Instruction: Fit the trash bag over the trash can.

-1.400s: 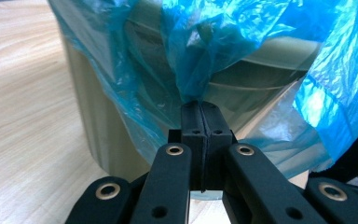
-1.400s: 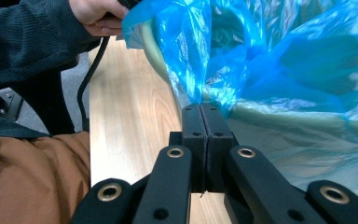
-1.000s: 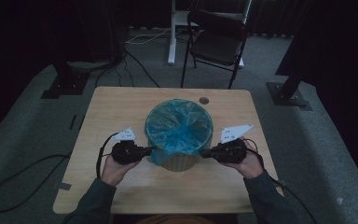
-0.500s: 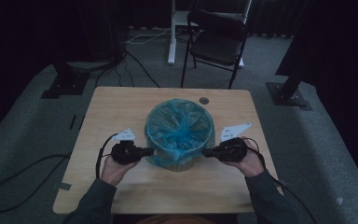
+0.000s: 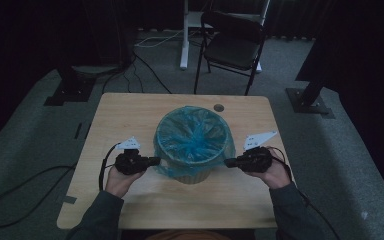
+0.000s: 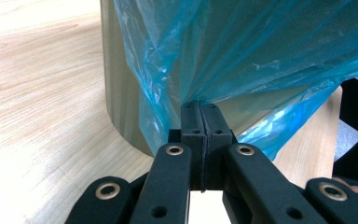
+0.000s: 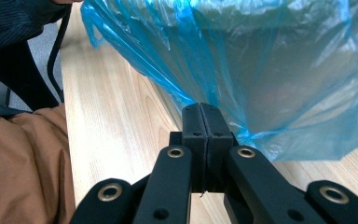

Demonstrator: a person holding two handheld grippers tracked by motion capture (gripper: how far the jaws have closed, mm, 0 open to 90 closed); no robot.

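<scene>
The left gripper (image 5: 152, 161) and the right gripper (image 5: 228, 162) are each pinching the blue bag (image 5: 194, 137) over the bin (image 5: 192, 176) mid-table; compared with a second ago, little is changing; the liner is probably nearly fitted.

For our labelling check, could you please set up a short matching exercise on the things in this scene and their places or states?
Things:
1. left gripper
2. blue bin liner
3. folding chair
4. round hole

Places or states:
A. on the floor beyond the table
B. draped over the bin's rim
C. shut on liner film
D. in the tabletop behind the bin

Pairs: 1-C, 2-B, 3-A, 4-D
</scene>
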